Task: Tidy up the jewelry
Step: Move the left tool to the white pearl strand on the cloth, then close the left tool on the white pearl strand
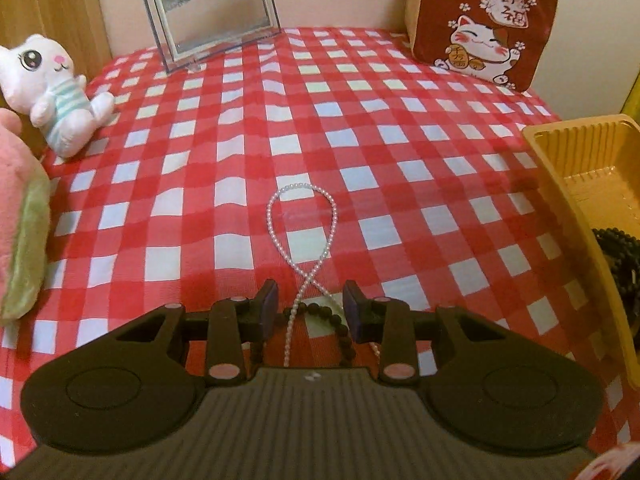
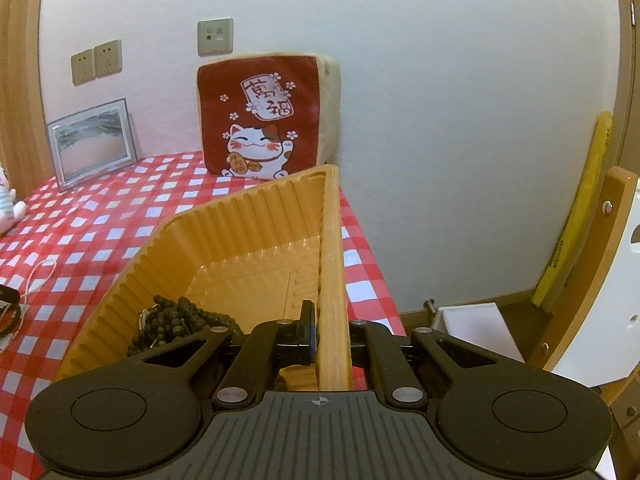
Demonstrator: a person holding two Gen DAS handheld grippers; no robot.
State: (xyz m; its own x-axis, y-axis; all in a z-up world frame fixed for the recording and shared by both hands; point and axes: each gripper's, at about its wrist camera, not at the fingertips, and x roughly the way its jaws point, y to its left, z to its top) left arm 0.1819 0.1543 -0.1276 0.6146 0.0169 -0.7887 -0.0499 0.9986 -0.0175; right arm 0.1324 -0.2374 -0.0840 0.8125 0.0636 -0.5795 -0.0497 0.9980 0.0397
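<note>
A white pearl necklace point(image 1: 302, 232) lies in a crossed loop on the red checked cloth, with a dark bead bracelet point(image 1: 332, 320) over its near end. My left gripper point(image 1: 311, 308) is open, its jaws on either side of both strands just above the cloth. The pearl necklace also shows in the right wrist view point(image 2: 38, 276). My right gripper point(image 2: 329, 334) is shut on the right wall of a yellow plastic tray point(image 2: 256, 216). A pile of dark beads point(image 2: 176, 324) lies in the tray. The tray also shows in the left wrist view point(image 1: 576, 168).
A white plush cat point(image 1: 48, 88) and a pink-green plush point(image 1: 20, 220) sit at the left. A glass picture frame point(image 1: 212, 8) and a red lucky-cat cushion point(image 1: 480, 20) stand at the back against the wall. The table's right edge point(image 2: 372, 256) drops off beside the tray.
</note>
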